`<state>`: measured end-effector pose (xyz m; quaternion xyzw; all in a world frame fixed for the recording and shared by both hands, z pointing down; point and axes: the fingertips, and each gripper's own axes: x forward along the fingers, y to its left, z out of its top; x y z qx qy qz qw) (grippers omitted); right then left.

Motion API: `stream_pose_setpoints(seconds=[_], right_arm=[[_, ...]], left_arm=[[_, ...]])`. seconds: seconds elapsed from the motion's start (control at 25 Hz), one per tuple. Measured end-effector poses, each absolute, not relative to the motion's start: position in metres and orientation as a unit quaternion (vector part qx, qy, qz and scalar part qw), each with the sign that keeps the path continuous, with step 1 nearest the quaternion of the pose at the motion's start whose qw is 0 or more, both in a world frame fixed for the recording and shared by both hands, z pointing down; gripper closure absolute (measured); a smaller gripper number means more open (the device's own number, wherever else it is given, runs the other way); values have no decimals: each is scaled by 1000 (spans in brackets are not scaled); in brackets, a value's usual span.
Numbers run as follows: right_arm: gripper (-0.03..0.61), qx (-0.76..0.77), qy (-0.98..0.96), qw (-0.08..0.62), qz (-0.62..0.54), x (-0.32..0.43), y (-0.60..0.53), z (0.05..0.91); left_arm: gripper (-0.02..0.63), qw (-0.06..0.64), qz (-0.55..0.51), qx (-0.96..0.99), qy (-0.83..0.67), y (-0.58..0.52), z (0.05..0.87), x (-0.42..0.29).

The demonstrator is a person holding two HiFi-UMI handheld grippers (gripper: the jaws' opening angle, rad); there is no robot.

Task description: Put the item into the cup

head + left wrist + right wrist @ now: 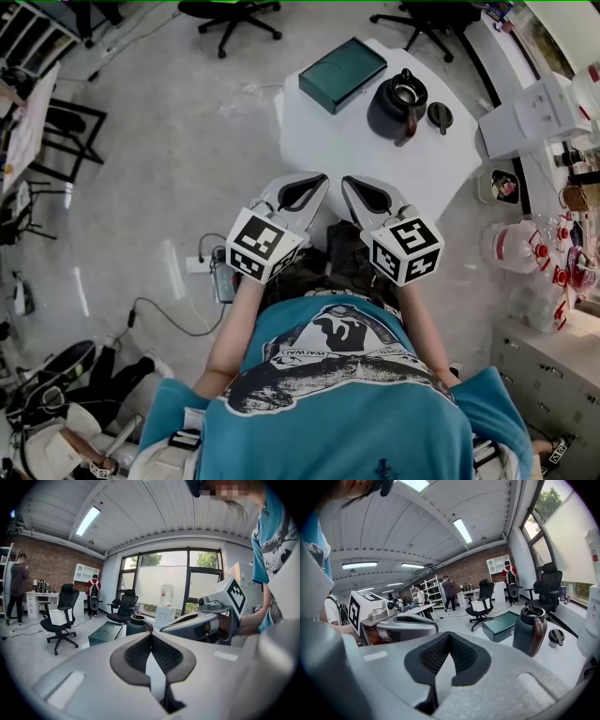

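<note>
Left tongs (pixel 317 180) and right tongs (pixel 349 183) are held side by side, both clenched on nothing, well short of the dark cup (pixel 397 105) on the counter (pixel 356 155). The small lid (pixel 439 115) just right of the cup shows in the head and right gripper views, not the left.

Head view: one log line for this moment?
left gripper shut, empty | right gripper shut, empty | both near table edge | dark jug open, lid beside it | green box left of it
</note>
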<state>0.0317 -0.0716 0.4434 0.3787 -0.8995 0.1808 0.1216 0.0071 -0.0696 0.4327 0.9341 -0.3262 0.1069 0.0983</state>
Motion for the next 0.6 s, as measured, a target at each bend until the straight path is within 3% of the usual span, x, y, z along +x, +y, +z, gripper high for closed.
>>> stream_pose_setpoints(seconds=[0.6], right_arm=[[575, 385, -896, 130, 182, 32, -72, 448]], left_arm=[[612, 98, 107, 934, -326, -67, 435, 2]])
